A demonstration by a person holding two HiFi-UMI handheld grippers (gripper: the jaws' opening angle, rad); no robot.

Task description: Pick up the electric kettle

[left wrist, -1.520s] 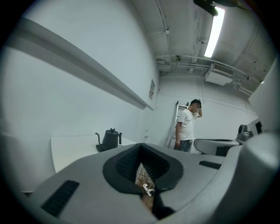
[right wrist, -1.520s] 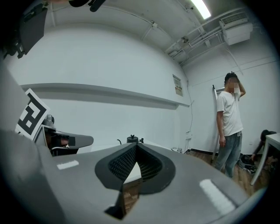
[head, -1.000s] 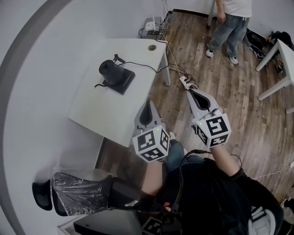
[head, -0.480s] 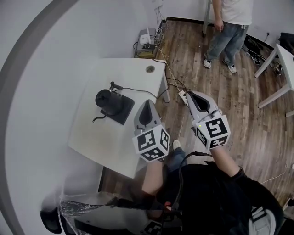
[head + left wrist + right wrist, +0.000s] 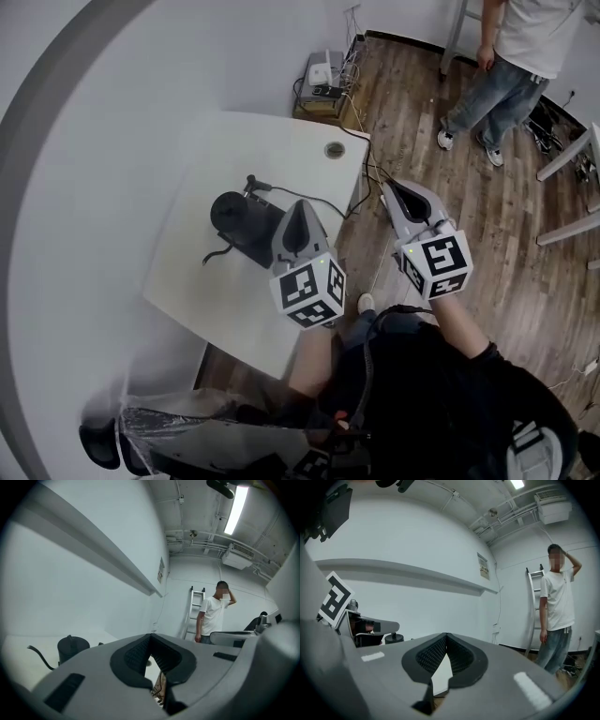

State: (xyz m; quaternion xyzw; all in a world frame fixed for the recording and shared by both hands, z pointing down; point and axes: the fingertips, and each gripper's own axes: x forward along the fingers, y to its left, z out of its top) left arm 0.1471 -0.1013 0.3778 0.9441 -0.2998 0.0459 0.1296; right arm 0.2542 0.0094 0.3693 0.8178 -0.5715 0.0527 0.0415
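The black electric kettle [image 5: 229,213] stands on its dark square base [image 5: 263,239] in the middle of the white table [image 5: 202,281], its thin spout toward the near side and a cord running off to the right. My left gripper [image 5: 301,205] is shut and empty; it hovers over the table just right of the kettle, apart from it. In the left gripper view the kettle [image 5: 72,648] shows low at the left, beyond the closed left gripper [image 5: 150,636]. My right gripper [image 5: 390,188] is shut and empty, out over the wooden floor past the table's right edge. The right gripper [image 5: 446,637] view shows only the kettle's lid [image 5: 393,638].
A person [image 5: 521,52] stands on the floor at the back right, near a ladder [image 5: 194,605]. A router box [image 5: 324,73] and cables [image 5: 373,172] lie by the table's far corner. A foil-covered chair [image 5: 164,424] sits at the near left; another table [image 5: 568,159] is at the right.
Both grippers have moved forward together toward the table. The left one, earlier over the near edge, now hangs beside the kettle. Both stay shut.
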